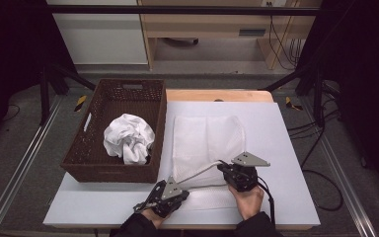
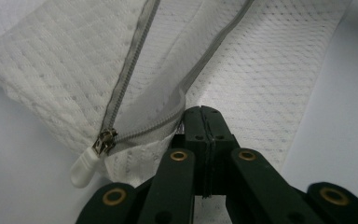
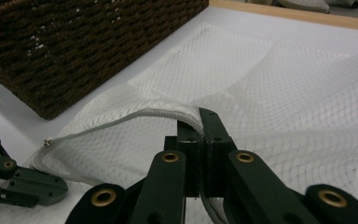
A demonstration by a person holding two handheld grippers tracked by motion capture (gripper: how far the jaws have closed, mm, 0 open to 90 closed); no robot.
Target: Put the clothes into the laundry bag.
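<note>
A white mesh laundry bag [image 1: 207, 138] lies flat on the white table, its grey zipper [image 2: 135, 60] partly undone. The zipper slider with its white pull tab [image 2: 83, 169] sits at the bag's near corner. My left gripper [image 1: 182, 192] [image 2: 201, 112] is shut on the lower edge of the zipper opening, close to the slider. The right gripper [image 1: 225, 168] [image 3: 199, 117] is shut on the upper zipper edge and holds it raised off the table, so the bag's mouth gapes a little between the two grippers.
A brown wicker basket [image 1: 111, 173] [image 3: 74, 46] stands left of the bag with a crumpled white cloth [image 1: 128, 138] inside. The white board's [image 1: 286, 148] right part is bare, and a wooden table edge [image 1: 217, 95] shows behind it.
</note>
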